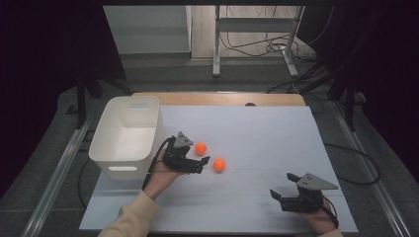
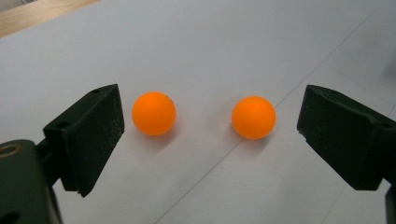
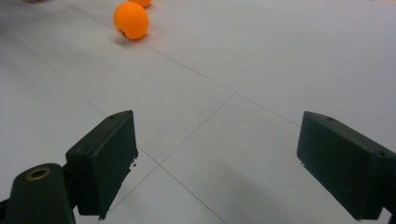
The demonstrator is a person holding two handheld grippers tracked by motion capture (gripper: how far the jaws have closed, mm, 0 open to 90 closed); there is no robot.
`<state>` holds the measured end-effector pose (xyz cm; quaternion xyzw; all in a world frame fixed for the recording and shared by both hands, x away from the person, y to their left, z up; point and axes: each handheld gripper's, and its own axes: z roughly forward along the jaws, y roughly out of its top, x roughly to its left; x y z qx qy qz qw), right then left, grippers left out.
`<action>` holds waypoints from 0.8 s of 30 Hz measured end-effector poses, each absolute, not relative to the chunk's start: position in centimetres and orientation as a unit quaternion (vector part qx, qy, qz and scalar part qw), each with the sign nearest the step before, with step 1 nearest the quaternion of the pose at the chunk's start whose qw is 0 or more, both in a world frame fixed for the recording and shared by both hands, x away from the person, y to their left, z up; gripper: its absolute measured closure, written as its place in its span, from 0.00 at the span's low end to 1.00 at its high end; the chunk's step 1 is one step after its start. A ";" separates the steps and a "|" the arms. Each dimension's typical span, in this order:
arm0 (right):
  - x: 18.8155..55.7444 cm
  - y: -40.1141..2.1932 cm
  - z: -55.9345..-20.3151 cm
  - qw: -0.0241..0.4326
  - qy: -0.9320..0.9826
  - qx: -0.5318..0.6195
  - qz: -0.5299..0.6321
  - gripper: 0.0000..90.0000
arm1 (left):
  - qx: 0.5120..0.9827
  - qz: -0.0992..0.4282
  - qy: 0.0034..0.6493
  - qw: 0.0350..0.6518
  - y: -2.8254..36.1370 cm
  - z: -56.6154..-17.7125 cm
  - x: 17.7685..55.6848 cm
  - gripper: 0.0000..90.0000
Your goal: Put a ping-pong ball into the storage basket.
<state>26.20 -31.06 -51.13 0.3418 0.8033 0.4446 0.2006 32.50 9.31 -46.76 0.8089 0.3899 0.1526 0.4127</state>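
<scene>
From the high view, I am bringing my left gripper (image 1: 200,163) up to 2 orange balls (image 1: 200,148) (image 1: 219,165) lying beside the white bin (image 1: 111,148), likely their destination. My right gripper (image 1: 282,190) is waiting well apart near the mat's front edge, out of the way.

In the left gripper view, my jaws are standing wide, released, framing both balls (image 2: 153,113) (image 2: 253,117) without touching either.

In the right gripper view, the jaws are also gaping, holding nothing, with a ball (image 3: 131,20) lying far ahead.

Grey floor (image 1: 163,74), dark curtains (image 1: 44,59), cables (image 1: 276,47)
</scene>
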 end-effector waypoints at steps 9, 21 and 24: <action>26.2 -31.1 -51.2 0.201 0.804 0.342 0.443 0.14 | 0.807 0.148 0.397 0.412 9.1 -47.1 33.5 0.09; 26.2 -31.0 -51.2 0.202 0.803 0.343 0.444 0.14 | 0.806 0.143 0.406 0.407 8.9 -47.6 35.0 0.09; 26.2 -31.0 -51.2 0.202 0.803 0.343 0.444 0.14 | 0.807 0.143 0.407 0.404 8.8 -47.7 35.2 0.09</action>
